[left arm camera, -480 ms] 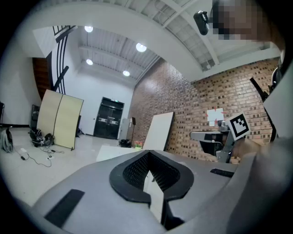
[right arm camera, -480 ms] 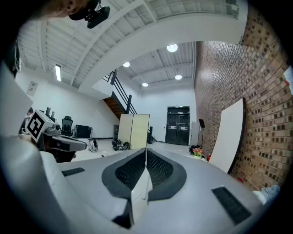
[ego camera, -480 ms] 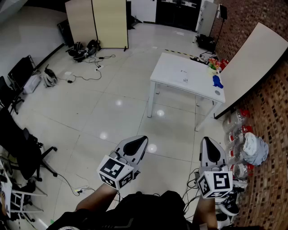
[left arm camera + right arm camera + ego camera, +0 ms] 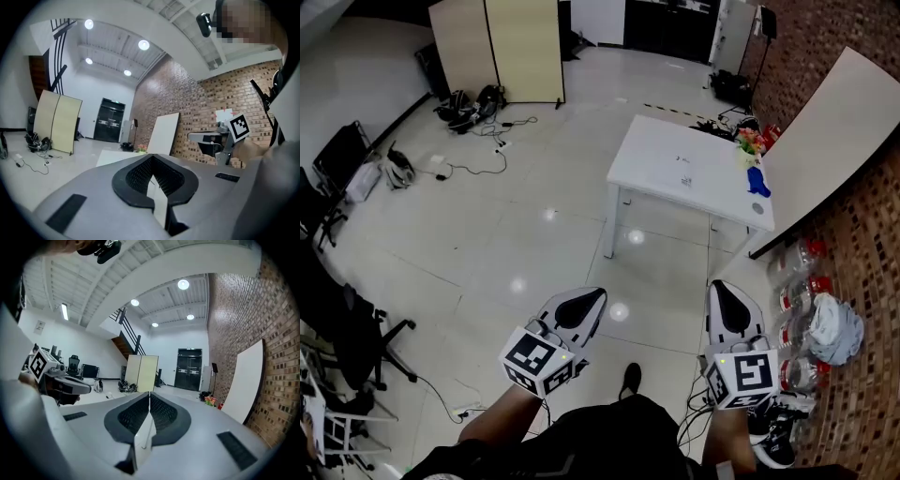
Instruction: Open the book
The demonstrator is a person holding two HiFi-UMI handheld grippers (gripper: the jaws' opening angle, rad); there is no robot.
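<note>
No book can be picked out in any view. The nearest candidates are two small dark marks (image 4: 683, 170) on the white table (image 4: 656, 141), too small to tell what they are or to read. The table stands well ahead of both grippers, across open tiled floor (image 4: 534, 234), and neither gripper touches anything.

At the table's far right corner lie a blue thing (image 4: 757, 178) and some bright-coloured things (image 4: 748, 141); what they are cannot be told.

The left gripper (image 4: 595, 295) is held low in front of the person, tip pointing toward the table. In the left gripper view its jaws (image 4: 151, 157) meet at the tips, with nothing between them. The right gripper (image 4: 719, 291) is held beside it, apart from it, and in the right gripper view its jaws (image 4: 149, 393) are likewise pressed together and empty. Each carries a cube (image 4: 534, 361) with black-and-white square markers; the right one's cube (image 4: 741, 375) faces the head camera. The markers bear no letters.

Outward: a pale board (image 4: 825, 131) leans on the brick wall (image 4: 862, 244) right of the table, with bottles (image 4: 802, 281) on the floor by that wall. A folding screen (image 4: 502, 47) stands at the far left, cables (image 4: 478, 155) trail near it, and a black chair (image 4: 347, 319) sits at the left edge. A dark shoe (image 4: 630, 378) shows between the arms.
</note>
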